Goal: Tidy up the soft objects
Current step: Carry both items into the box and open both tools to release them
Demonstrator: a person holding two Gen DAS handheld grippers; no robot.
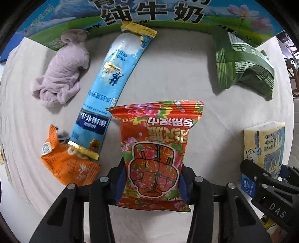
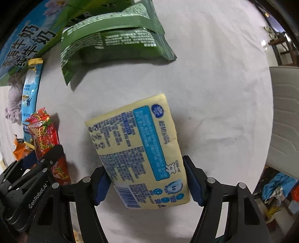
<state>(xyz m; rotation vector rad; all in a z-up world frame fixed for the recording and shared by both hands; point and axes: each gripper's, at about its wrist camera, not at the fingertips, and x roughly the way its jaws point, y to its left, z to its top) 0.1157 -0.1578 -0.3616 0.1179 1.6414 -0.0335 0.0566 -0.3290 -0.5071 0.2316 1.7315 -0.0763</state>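
My left gripper (image 1: 152, 180) is shut on a red floral wet-wipe pack (image 1: 156, 149), its blue pads pressed on both sides. My right gripper (image 2: 147, 182) is shut on a pale yellow tissue pack (image 2: 139, 149) with blue print. The tissue pack also shows in the left wrist view (image 1: 265, 147), at the right edge, and the red pack in the right wrist view (image 2: 46, 138), at the left. A long light-blue pouch (image 1: 112, 84), a crumpled lilac cloth (image 1: 61, 74), an orange sachet (image 1: 67, 164) and a green snack bag (image 1: 243, 63) lie on the white tablecloth (image 1: 177, 71).
A blue and green milk carton box (image 1: 149, 13) stands along the far edge of the table. In the right wrist view a pale chair back (image 2: 284, 115) stands off the table's right side, with clutter on the floor below it.
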